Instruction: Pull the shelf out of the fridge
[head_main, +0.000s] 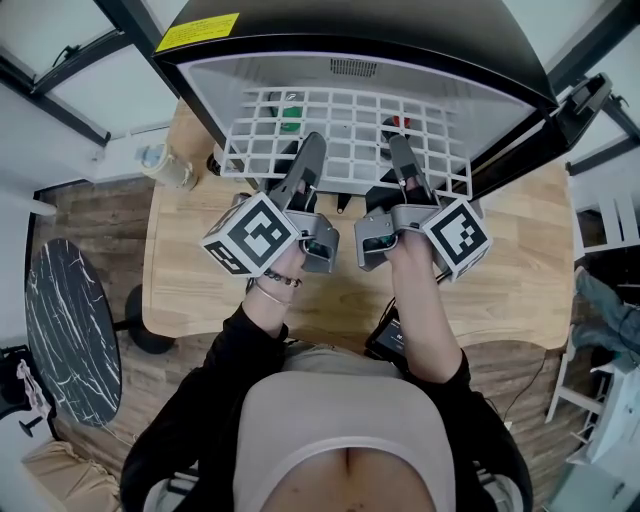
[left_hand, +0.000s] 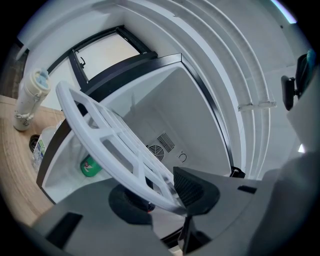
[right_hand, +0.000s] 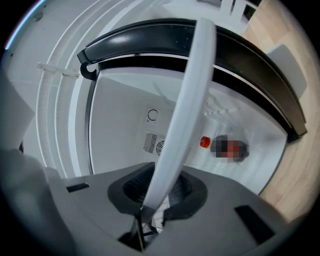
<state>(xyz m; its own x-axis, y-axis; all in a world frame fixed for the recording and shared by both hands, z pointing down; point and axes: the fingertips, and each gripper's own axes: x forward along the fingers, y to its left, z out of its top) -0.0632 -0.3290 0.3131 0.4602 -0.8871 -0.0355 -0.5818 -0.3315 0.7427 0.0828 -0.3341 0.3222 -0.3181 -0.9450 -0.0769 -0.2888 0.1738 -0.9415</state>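
1. Between both pairs of fingers, the white grid shelf (head_main: 350, 125) (left_hand: 95, 125) (right_hand: 190, 90) is sitting partly out of the fridge (head_main: 350, 45) (left_hand: 175, 110) (right_hand: 125, 125), its front edge running crosswise from 1 gripper to the other.
2. Clamping near that edge, the left gripper (head_main: 308, 150) (left_hand: 167, 197) is pressing its pads on both faces. The right gripper (head_main: 398, 150) (right_hand: 157, 192) is clenching the shelf likewise, edge-on between its pads.
3. Both grippers are reaching the shelf equally, so neither is nearer. The remaining grid is stretching ahead of the fingertips into the cabinet.
4. By my judgement, the coming pull is calling for an even draw straight back toward the person. Otherwise the shelf is risking skewing against the fridge walls.
5. Beyond the fingertips, under the grid, the fridge is holding 1 green can (head_main: 290, 110) (left_hand: 90, 166) ahead of the left fingers and 1 red-capped item (head_main: 400, 122) (right_hand: 204, 142) ahead of the right.
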